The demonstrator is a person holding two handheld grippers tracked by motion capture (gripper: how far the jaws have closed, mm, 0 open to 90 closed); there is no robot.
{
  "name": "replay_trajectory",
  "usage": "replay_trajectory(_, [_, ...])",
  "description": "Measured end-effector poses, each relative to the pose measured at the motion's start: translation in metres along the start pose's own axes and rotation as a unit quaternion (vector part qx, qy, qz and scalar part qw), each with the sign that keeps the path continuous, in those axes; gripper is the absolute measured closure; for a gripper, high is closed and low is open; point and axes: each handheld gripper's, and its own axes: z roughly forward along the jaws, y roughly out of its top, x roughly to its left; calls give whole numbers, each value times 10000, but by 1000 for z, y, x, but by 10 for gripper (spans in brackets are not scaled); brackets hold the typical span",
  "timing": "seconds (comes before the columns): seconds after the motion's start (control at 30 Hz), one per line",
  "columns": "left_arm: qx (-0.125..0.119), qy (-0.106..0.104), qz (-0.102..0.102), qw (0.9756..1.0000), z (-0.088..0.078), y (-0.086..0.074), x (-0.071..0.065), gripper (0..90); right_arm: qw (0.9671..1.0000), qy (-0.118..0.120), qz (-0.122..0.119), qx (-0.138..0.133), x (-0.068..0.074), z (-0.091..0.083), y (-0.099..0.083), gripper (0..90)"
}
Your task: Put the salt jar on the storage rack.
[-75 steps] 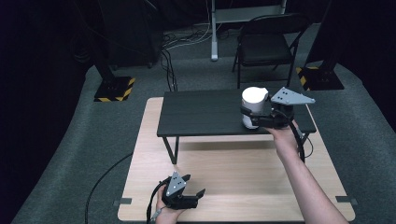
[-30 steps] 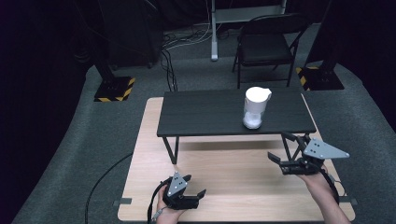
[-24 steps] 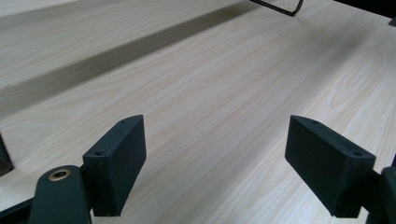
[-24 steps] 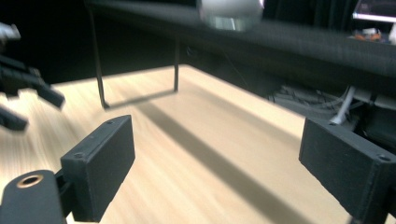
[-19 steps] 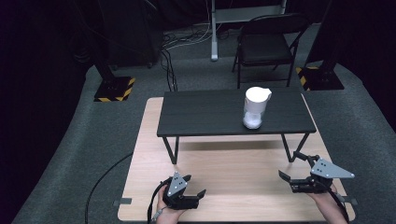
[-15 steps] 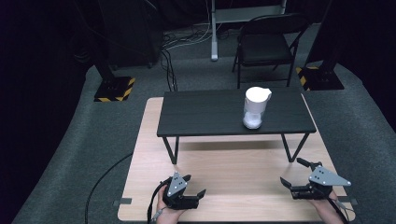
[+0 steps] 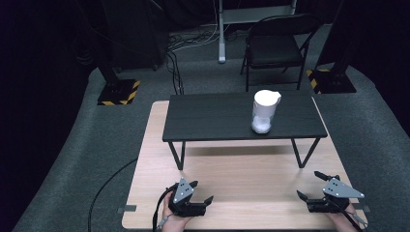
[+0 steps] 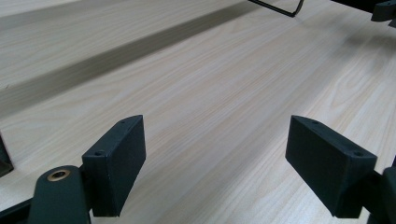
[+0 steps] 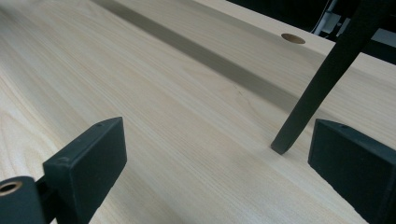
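Meanwhile both the left tool (image 7: 199, 192) and right tool (image 7: 310, 186) gape empty; no writing is legible.

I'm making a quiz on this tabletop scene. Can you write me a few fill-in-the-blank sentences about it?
1. The white jug stands on the ____ raised shelf.
2. The right gripper rests low over the wooden table with its jaws ____.
3. Between the left gripper jaws lies ____.

Missing words: black; open; nothing

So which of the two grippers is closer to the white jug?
The right gripper, low at the table's right edge. The white jug stands toward the right end of the black shelf; the left gripper is farther off.
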Motion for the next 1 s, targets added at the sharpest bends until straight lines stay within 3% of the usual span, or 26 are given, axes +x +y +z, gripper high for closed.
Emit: replay_trajectory(1.0, [-4,34,-42,10000,-3,-2,0,203,9999,89,60,64,0,5,3,54])
